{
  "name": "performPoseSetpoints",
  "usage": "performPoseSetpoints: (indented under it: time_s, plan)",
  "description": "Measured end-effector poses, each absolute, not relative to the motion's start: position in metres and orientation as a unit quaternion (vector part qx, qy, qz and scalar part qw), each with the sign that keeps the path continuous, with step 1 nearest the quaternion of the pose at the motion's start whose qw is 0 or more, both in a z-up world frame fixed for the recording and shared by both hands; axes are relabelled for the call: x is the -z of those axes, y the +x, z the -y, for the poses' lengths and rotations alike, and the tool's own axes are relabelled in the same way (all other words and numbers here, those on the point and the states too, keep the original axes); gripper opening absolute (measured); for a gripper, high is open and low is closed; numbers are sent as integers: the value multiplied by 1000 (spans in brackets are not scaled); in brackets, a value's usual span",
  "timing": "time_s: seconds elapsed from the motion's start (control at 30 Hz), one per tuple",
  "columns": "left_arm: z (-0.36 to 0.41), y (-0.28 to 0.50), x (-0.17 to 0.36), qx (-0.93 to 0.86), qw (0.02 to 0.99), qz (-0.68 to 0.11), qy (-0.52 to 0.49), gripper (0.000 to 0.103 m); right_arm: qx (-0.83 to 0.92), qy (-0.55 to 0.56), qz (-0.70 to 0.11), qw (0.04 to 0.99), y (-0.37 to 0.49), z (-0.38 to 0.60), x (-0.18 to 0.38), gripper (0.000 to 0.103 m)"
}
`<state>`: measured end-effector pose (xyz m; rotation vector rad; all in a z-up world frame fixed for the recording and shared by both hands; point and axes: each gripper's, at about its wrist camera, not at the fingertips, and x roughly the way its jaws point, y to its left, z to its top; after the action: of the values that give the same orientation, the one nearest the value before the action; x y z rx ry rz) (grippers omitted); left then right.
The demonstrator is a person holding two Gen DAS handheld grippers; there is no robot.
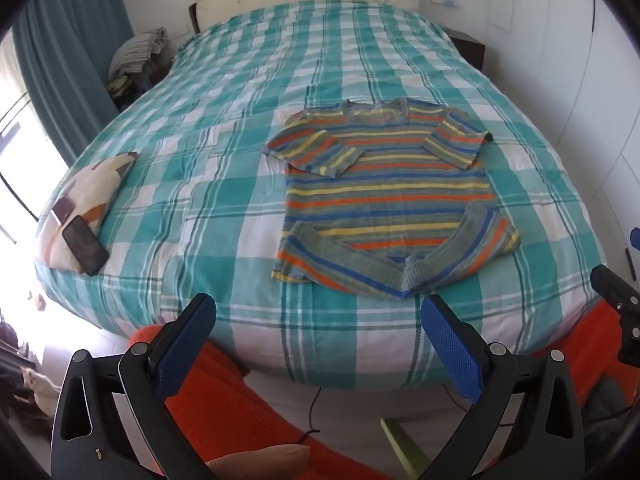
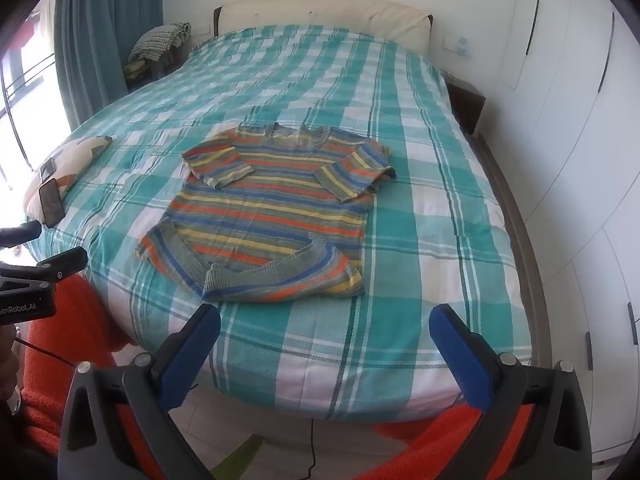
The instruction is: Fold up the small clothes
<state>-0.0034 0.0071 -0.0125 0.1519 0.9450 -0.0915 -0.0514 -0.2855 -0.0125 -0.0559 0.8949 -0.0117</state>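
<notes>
Striped sweater (image 1: 384, 196) lies on the bed (image 1: 240, 140), sleeves and hem folded in; your left hand-held gripper (image 1: 318, 330) and right hand-held gripper (image 2: 324, 338) hang wide open, empty, short of it.

The lower hem of the striped sweater (image 1: 384, 216) is turned up over its front, so the fabric beneath the fold is concealed, and both sleeves lie across the chest and cover it. The bases of the left gripper (image 1: 318, 332) and right gripper (image 2: 324, 340) are cut off by the bottom edge of each wrist view, and the orange garment (image 1: 240, 408) below them is partly masked by the gripper frames. The pile of items (image 1: 136, 60) beside the curtain (image 1: 68, 60) is too small and blurred to identify, and the screen of the phone (image 1: 85, 245) on the cushion (image 1: 88, 200) is unreadable.
</notes>
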Motion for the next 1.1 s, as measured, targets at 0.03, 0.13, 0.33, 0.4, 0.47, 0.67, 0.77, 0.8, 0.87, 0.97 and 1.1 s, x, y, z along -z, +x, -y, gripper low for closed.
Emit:
performPoseSetpoints:
  time_s: [0.03, 0.13, 0.33, 0.4, 0.47, 0.67, 0.77, 0.8, 0.87, 0.97, 1.1]
  plan:
    - [-8, -4, 12, 43, 886, -455, 74, 103, 6, -26, -433, 901, -51, 285, 13, 103]
    - [-4, -3, 14, 40, 885, -456, 80, 103, 7, -27, -434, 901, -51, 284, 13, 103]
    - [-1, -3, 12, 50, 879, -468, 74, 103, 8, -25, -436, 899, -52, 285, 15, 103]
    - [1, -4, 12, 53, 879, -466, 80, 103, 7, -27, -437, 899, -51, 286, 15, 103]
    - [4, -6, 12, 49, 882, -459, 92, 103, 7, -27, -437, 899, -50, 287, 15, 103]
    - [6, -3, 12, 44, 885, -452, 100, 103, 6, -27, -438, 898, -50, 284, 16, 103]
    - [4, -2, 12, 46, 880, -463, 94, 103, 6, -27, -438, 899, -50, 285, 14, 103]
    - [2, -1, 13, 47, 878, -469, 84, 103, 7, -26, -438, 899, -50, 285, 14, 103]
    - [-4, 1, 14, 50, 875, -478, 60, 103, 5, -26, -436, 899, -51, 282, 15, 103]
    - [-11, 3, 17, 56, 867, -494, 31, 103, 4, -18, -435, 900, -49, 283, 16, 103]
    - [-13, 2, 17, 42, 870, -491, 31, 102, 2, -7, -439, 899, -49, 285, 17, 103]
